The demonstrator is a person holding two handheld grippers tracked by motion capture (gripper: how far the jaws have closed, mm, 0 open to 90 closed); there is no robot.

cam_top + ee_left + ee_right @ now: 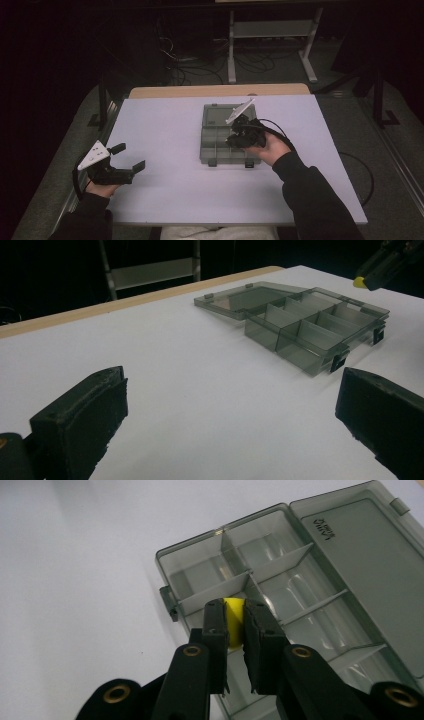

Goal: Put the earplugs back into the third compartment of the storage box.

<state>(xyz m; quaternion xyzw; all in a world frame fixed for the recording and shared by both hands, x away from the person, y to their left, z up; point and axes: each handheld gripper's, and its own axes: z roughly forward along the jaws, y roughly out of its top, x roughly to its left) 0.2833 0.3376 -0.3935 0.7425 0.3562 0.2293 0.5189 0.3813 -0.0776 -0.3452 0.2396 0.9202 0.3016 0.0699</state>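
A clear grey compartment box (pixel 211 150) lies open in the middle of the white table, its lid (pixel 217 116) folded flat behind it. My right gripper (pixel 232 140) hovers above the box's dividers (pixel 280 562), shut on a small yellow piece (pixel 233 620) pinched between its pads. The left gripper view catches that yellow piece (pixel 359 282) at the tip of the right gripper (pixel 385 262), above the box (pixel 310 332). My left gripper (pixel 131 156) rests near the table's left edge, jaws wide open with nothing between them (pixel 230 410).
The white table top (pixel 170 130) has a wooden strip (pixel 220 90) along its far edge. Behind it stand a white metal frame (pixel 270 30) and cables on the dark floor. The box's compartments (pixel 300 595) look bare.
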